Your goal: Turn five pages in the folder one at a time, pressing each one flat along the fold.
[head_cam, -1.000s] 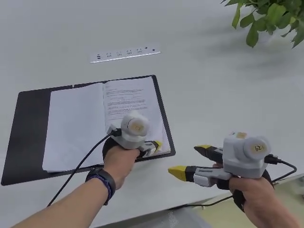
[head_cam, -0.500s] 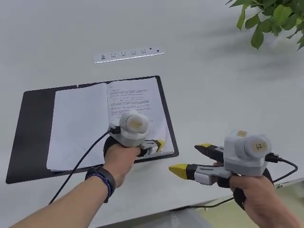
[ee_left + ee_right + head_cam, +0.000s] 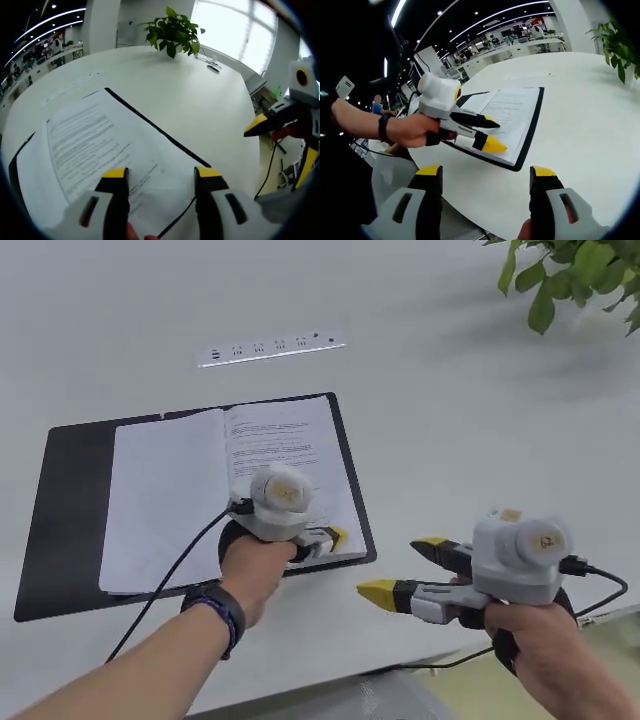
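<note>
Little has been shifted since a second ago: the left hand-held gripper (image 3: 161, 174), jaws apart, is held at the near outer corner of the folder's (image 3: 70, 510) right page (image 3: 285, 455), nearer than the right hand-held gripper (image 3: 404, 568), also held apart.

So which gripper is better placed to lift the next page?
Left, probably: the left gripper hangs open over the printed page near its lower edge, while the right gripper sits off the folder above bare table.

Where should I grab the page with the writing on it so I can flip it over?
Pinch the printed page at its lower right corner, coming in from the right edge of the folder. That edge is loose, while the left edge is held at the fold. The page lies flat, so probably slide one jaw under the corner first.
</note>
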Motion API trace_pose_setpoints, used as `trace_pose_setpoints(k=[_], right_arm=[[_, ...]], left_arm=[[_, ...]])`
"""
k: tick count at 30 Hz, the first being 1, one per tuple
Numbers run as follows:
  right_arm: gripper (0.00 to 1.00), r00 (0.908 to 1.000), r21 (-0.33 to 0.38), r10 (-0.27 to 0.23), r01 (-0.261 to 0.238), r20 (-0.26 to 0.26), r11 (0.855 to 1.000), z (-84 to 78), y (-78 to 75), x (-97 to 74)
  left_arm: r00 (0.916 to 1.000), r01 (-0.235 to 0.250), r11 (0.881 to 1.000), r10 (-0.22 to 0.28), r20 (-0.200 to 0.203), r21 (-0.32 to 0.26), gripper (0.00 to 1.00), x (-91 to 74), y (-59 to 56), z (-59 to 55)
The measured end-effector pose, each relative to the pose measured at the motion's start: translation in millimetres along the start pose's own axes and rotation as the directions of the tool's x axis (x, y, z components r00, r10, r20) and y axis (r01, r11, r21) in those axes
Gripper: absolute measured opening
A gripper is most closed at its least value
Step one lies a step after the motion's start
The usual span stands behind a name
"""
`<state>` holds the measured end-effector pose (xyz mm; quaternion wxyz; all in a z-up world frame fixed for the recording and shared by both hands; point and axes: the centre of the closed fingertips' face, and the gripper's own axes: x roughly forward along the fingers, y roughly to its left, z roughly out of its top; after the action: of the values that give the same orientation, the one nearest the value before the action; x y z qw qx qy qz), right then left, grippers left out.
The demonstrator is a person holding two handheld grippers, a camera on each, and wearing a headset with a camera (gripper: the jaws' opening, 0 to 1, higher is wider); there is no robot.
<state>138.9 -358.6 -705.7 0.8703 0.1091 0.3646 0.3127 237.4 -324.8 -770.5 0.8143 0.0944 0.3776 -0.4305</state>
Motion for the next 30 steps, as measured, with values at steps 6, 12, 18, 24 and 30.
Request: trace_pose_setpoints(k=[6,12,18,24,30], right_arm=[[0.7,1.0,-0.002,0.003,-0.003,-0.003,1.0,-0.7,1.6,0.3],[0.7,1.0,0.003,-0.003,0.003,0.001,1.0,-0.2,-1.9,-1.7],[0.7,1.0,0.008,-0.006,0.006,0.003,1.0,-0.3,-3.7,-2.6],[0.7,1.0,0.006,-0.002,0.002,0.001,1.0,-0.6,-1.4,-1.6],[0.7,1.0,0.008,-0.002,0.002,0.002,1.0,-1.6,-2.2,-3.1]], left_arm=[[0.9998,-0.011,0.998,0.012,-0.018,0.068,0.68,9.8,-15.6,-6.3],[0.9987,-0.027,0.989,0.033,-0.039,0.144,0.67,9.5,-10.5,-9.9],[0.9992,-0.01,0.994,0.014,-0.037,0.107,0.64,8.3,-9.0,-7.4],[0.9994,0.015,0.997,-0.013,-0.033,0.076,0.64,5.9,-7.8,-6.0],[0.9987,0.036,0.997,-0.033,-0.038,0.064,0.63,4.9,-7.9,-5.7]])
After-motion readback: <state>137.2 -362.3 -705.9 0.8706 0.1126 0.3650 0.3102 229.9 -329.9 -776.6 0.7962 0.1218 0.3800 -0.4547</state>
